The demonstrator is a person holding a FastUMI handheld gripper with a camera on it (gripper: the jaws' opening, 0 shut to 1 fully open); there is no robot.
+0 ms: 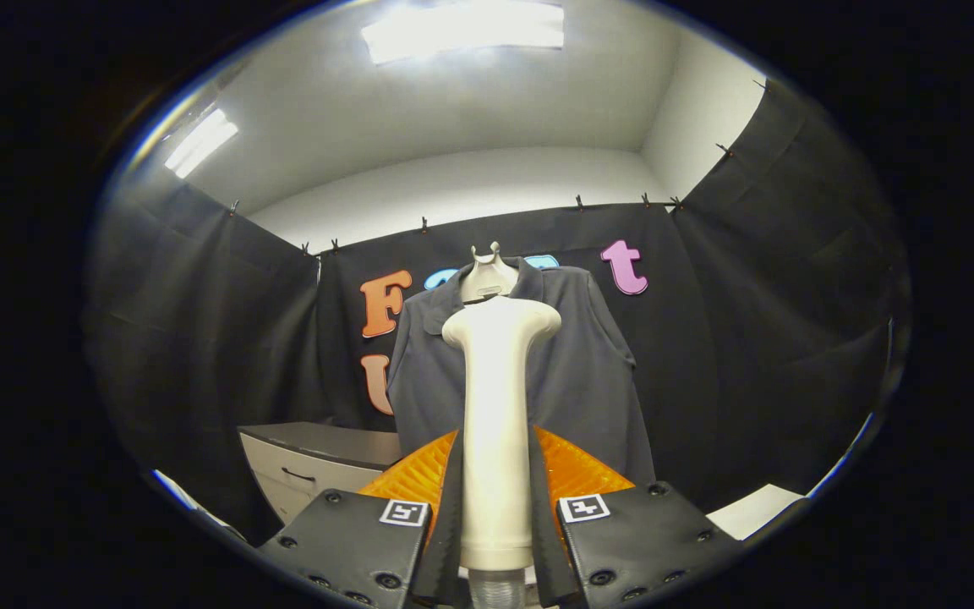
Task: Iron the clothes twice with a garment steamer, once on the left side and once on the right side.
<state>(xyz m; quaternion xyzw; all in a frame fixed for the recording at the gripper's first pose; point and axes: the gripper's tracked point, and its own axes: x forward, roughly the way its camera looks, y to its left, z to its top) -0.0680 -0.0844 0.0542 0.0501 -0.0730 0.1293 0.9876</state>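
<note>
A cream garment steamer [497, 423] stands upright between my fingers, its handle pressed by both pads and its wide head at the top. My gripper [495, 474] is shut on that handle. Beyond the steamer a dark grey collared shirt [584, 364] hangs on a pale mannequin form [488, 275] against the black cloth wall. The steamer's head sits in front of the shirt's upper chest, near the collar; I cannot tell if it touches the fabric. The steamer hides the middle strip of the shirt.
A low cabinet with a dark top and white drawers [318, 461] stands to the left of the shirt. A white surface corner [757, 507] shows at the lower right. Black cloth walls close in on both sides.
</note>
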